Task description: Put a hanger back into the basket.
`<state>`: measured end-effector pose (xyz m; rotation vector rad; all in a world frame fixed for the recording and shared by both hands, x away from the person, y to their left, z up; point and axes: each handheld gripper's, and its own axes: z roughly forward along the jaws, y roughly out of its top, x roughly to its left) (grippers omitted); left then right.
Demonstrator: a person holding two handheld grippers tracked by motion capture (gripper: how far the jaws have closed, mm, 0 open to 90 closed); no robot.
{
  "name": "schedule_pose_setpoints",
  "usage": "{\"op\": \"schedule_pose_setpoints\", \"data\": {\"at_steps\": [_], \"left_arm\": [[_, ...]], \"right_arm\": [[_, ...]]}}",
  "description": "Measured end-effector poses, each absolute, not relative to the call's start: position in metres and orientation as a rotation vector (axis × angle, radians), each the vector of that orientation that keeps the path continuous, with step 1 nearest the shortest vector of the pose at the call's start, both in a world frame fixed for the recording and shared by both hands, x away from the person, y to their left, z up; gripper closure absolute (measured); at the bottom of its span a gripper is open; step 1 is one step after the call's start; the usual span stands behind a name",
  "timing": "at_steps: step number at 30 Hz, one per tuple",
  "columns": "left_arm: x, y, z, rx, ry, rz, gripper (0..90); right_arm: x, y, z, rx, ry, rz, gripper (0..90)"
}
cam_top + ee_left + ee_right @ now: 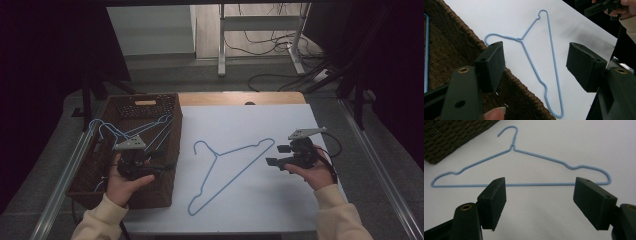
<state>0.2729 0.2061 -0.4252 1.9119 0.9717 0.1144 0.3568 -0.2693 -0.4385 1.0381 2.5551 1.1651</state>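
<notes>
White desk [280, 200]: thin blue wire hanger [231, 167] lying flat; left gripper [159, 168], right gripper [274, 162] both open, empty. Could skid away under a shallow pinch.

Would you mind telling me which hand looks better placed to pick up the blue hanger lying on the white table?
Probably the right. The right gripper hangs beside the blue hanger, open jaws facing its straight bar. The left gripper hovers over the wicker basket, farther from it.

Both forearms reach in from below, the left gripper [159, 167] and right gripper [272, 162] with jaws apart, gripping nothing.
</notes>
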Motion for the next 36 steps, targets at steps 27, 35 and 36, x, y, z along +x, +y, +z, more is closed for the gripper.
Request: {"op": "schedule_pose_setpoints", "data": {"at_steps": [27,35,36], "left_arm": [[0.264,0.214,-0.430,1.926,0.992,0.129,31.9],[0.262,0.214,-0.430,1.932,0.991,0.122,31.9],[0.263,0.214,-0.430,1.934,0.990,0.122,31.8]], "right_arm": [[0.365,-0.140,-0.491,0.966,2.833,0.758,90.0],[0.366,-0.140,-0.501,0.974,2.875,0.689,90.0],[0.366,-0.140,-0.501,0.977,2.877,0.688,90.0]]}}
